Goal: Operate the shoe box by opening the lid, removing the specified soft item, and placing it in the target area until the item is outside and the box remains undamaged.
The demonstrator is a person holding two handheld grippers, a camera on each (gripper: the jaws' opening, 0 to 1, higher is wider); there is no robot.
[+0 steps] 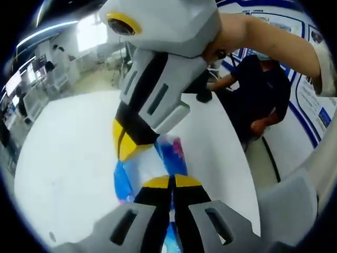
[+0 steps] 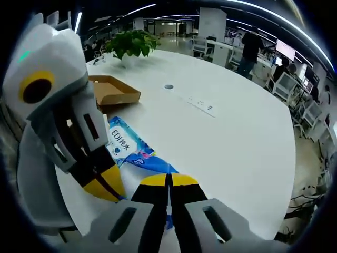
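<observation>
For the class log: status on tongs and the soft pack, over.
Left tongs and right tongs both shut on pack. Pack out, over table. Box behind, open. Nothing in the way.

A large white round table (image 2: 237, 137) carries the things; on it lie a blue wipes pack (image 2: 126, 145), an open brown cardboard box (image 2: 113, 92), a potted green plant (image 2: 131, 45) and a small round grey disc (image 2: 168, 87).
</observation>
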